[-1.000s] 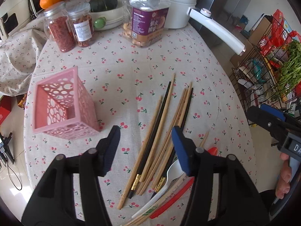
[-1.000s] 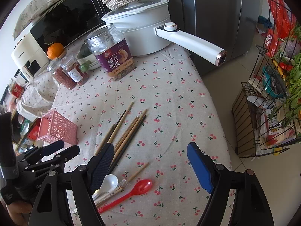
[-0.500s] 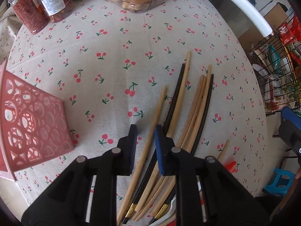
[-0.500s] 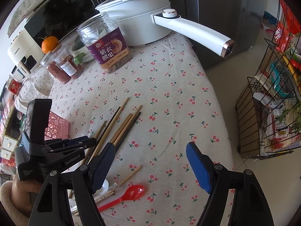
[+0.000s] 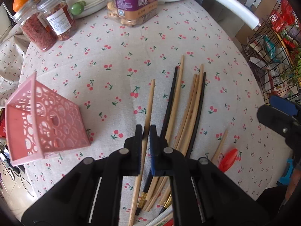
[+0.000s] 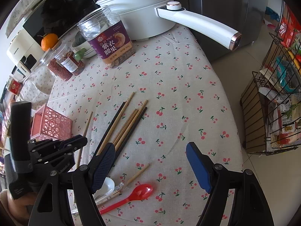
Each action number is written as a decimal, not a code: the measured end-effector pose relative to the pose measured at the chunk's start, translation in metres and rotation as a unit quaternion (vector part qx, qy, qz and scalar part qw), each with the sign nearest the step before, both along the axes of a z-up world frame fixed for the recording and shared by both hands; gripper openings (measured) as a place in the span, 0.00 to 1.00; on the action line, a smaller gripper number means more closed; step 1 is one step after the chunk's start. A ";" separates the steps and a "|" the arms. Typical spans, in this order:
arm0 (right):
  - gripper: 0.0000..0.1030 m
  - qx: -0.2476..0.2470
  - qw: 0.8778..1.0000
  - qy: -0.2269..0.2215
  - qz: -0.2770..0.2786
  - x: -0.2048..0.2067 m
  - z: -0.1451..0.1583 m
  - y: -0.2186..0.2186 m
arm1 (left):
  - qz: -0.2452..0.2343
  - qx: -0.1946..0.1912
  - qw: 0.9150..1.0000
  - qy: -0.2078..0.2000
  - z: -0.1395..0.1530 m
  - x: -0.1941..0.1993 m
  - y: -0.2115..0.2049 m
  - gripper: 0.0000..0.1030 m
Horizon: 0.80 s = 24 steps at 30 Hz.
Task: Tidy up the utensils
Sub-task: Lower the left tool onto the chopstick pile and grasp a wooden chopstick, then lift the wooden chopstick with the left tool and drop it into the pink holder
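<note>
my left gripper (image 5: 145, 130) is closed down on one wooden chopstick (image 5: 149, 105), the single one that lies apart on the left of the pile. the two pads press it from both sides, near its middle, and the stick runs between them, its thin end pointing away from me over the cherry-print cloth of the desk (image 5: 116, 56). i cannot tell if the stick is already off the cloth or still lying on it.

my right gripper (image 6: 150, 162) is wide open and has nothing in it. it hangs over the near part of the desk, above a bare piece of cloth, with the red spoon (image 6: 131, 197) just below its jaws and a short wooden stick (image 6: 138, 173) beside that. a white spoon (image 6: 106, 185) lies partly behind its left finger.

the other chopsticks (image 5: 190, 105), some wooden and some black, lie in a loose bundle just to the right of the one i hold. the pink holder (image 5: 43, 120) with the round holes stands on the left side of the desk, its opening turned toward the left, well apart from the pile.

at the far side of the desk i see two small jars (image 5: 45, 24) with red contents, a big jar with a purple label (image 5: 135, 0), and a white pot (image 6: 143, 17) with a long handle.
</note>
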State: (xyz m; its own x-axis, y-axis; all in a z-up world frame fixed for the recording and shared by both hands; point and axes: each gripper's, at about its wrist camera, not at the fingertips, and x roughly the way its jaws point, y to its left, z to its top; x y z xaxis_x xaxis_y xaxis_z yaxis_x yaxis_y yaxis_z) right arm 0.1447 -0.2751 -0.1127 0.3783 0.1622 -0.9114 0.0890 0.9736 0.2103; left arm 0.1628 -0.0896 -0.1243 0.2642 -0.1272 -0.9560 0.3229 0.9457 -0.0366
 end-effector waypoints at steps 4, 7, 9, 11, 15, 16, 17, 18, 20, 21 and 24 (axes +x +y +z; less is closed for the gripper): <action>0.77 0.000 1.000 0.009 -0.003 0.004 -0.006 0.006 | -0.006 -0.037 0.998 -0.046 0.044 -0.024 0.018 0.07; 0.77 0.008 1.000 0.016 -0.005 0.010 -0.012 0.012 | -0.009 -0.057 0.995 -0.087 0.062 -0.040 0.033 0.07; 0.71 0.019 1.000 0.018 -0.005 0.016 -0.016 0.018 | -0.007 -0.065 0.991 -0.118 0.074 -0.052 0.047 0.07; 0.60 0.036 0.999 0.018 0.000 0.022 -0.021 0.025 | 0.002 -0.080 0.986 -0.146 0.081 -0.059 0.062 0.07; 0.37 0.039 0.999 0.024 0.019 0.034 -0.032 0.048 | 0.015 -0.111 0.980 -0.164 0.089 -0.066 0.082 0.07; 0.32 0.040 0.999 0.027 0.025 0.037 -0.036 0.054 | 0.015 -0.112 0.979 -0.171 0.091 -0.067 0.086 0.07; 0.30 0.039 0.998 0.030 0.029 0.041 -0.039 0.060 | 0.017 -0.111 0.978 -0.178 0.093 -0.067 0.089 0.07; 0.28 0.037 0.998 0.032 0.031 0.044 -0.043 0.065 | 0.019 -0.113 0.977 -0.181 0.094 -0.067 0.094 0.07; 0.26 0.030 0.998 0.035 0.034 0.051 -0.049 0.073 | 0.024 -0.122 0.976 -0.179 0.094 -0.068 0.104 0.07; 0.23 0.027 0.998 0.036 0.034 0.055 -0.053 0.075 | 0.028 -0.126 0.976 -0.177 0.093 -0.067 0.109 0.07; 0.18 0.024 0.998 0.045 0.027 0.067 -0.064 0.079 | 0.032 -0.130 0.976 -0.172 0.092 -0.066 0.120 0.07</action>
